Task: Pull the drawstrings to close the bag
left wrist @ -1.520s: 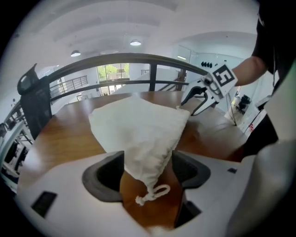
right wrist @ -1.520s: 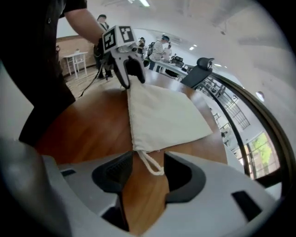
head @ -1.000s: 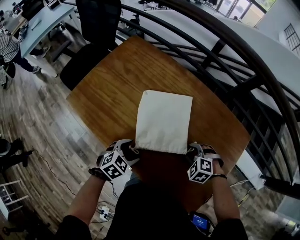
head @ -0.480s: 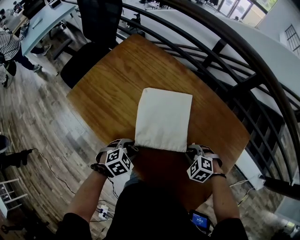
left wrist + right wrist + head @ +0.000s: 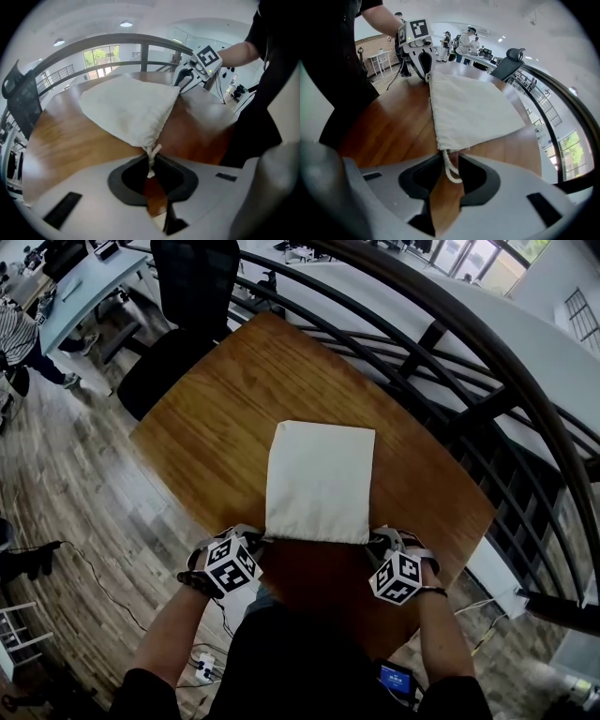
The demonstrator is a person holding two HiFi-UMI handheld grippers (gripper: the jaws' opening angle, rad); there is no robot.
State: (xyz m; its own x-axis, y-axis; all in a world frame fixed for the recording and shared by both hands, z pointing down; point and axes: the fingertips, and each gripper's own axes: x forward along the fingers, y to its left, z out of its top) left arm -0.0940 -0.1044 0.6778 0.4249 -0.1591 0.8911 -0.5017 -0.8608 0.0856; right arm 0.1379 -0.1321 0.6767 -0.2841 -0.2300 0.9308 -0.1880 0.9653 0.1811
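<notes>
A cream cloth bag lies flat on the round wooden table, its mouth toward the near edge. At the mouth's left corner, my left gripper has just been closing and is now shut on the left drawstring, pinched between its tips. My right gripper is at the right corner. Its jaws have just been opening a little. The right drawstring loop hangs between them with a gap beside it. The bag is ungathered.
A black railing curves round the table's far and right sides. A black office chair stands beyond the far left edge, near a pale desk. Several people stand far off. The table's near edge lies just under both grippers.
My left gripper has drawn in at the bag's near left corner and its jaws have narrowed onto the cord. The right gripper has stayed at its corner. The bag lies as before.
</notes>
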